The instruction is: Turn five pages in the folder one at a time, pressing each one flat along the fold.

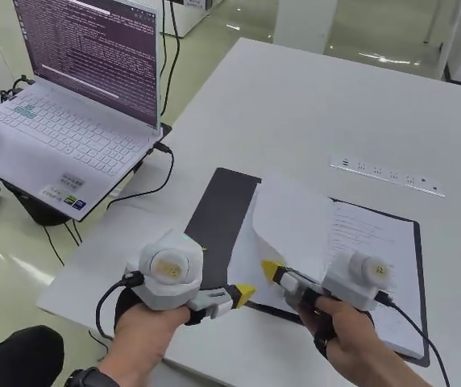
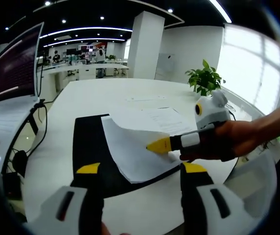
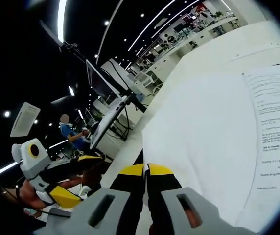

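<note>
R gripper (image 1: 272, 270) is pinching the lifted page (image 1: 291, 222), jaws closed; L gripper (image 1: 245, 294) is hovering wide open, empty, at folder (image 1: 222, 210)'s near edge.

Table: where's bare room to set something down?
Free: the wide table stretch beyond the folder, between laptop and power strip; also the band left of the folder. Crowded: the folder's near edge, where left gripper and right gripper meet at the lifted page.

Ahead of my left gripper (image 2: 141, 168) a white table (image 2: 130, 90) runs toward a white pillar (image 2: 147, 46). To its right, a potted plant (image 2: 204, 78) stands before bright windows (image 2: 250, 58). An open laptop (image 2: 17, 68) sits to its left, and strip lights (image 2: 81, 30) glow overhead.
</note>
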Tool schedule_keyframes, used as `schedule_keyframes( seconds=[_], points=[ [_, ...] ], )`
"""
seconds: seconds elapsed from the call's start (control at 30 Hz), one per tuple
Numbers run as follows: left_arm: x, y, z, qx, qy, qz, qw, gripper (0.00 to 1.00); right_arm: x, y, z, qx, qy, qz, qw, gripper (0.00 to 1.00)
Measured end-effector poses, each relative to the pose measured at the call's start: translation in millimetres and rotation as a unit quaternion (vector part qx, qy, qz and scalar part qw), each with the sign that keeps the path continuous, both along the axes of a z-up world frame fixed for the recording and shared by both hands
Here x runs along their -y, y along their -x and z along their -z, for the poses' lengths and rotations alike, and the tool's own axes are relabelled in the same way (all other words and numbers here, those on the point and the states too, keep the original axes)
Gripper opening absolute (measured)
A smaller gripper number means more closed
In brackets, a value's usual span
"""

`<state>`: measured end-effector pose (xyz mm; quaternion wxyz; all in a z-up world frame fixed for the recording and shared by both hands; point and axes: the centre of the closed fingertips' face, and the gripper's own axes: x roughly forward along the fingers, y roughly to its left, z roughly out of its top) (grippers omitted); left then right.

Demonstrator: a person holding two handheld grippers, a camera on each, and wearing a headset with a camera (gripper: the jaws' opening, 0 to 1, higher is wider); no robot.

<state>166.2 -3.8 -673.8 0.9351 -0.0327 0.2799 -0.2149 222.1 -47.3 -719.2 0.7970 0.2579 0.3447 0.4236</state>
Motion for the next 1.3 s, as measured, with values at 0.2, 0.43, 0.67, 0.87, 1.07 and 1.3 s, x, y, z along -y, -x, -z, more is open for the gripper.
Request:
schedule_keyframes(
  seconds=[0.2, 0.43, 0.67, 0.87, 1.07, 1.3],
  points=[
    [-7.8, 4.8, 0.1, 0.0, -0.006, 0.001, 1.0, 0.63, -7.4, -0.6, 8.2, -0.011, 0.005, -0.003, 0.9999, 0.0],
    [-18.3, 8.3, 0.5, -0.002, 0.001, -0.012, 0.9999, 0.63, -13.6, -0.6, 22.3, -0.025, 0.012, 0.005, 0.9996, 0.0],
    [-29.6, 1.7, -4.1, 0.003, 0.008, -0.031, 0.9995, 0.62, -18.0, -1.0, 39.0, -0.049, 0.027, 0.036, 0.9978, 0.0],
    [-33.7, -1.2, -9.1, 0.009, 0.014, -0.041, 0.999, 0.62, -19.0, -3.7, 59.1, -0.084, 0.037, 0.066, 0.9936, 0.0],
    [-34.4, 0.7, -6.7, 0.006, 0.012, -0.038, 0.9992, 0.61, -17.8, -6.8, 74.6, -0.106, 0.043, 0.08, 0.9902, 0.0],
    [-37.6, -0.8, -7.2, 0.006, 0.011, -0.045, 0.9989, 0.61, -23.5, -5.3, 71.4, -0.1, 0.038, 0.075, 0.9914, 0.04]
  ],
)
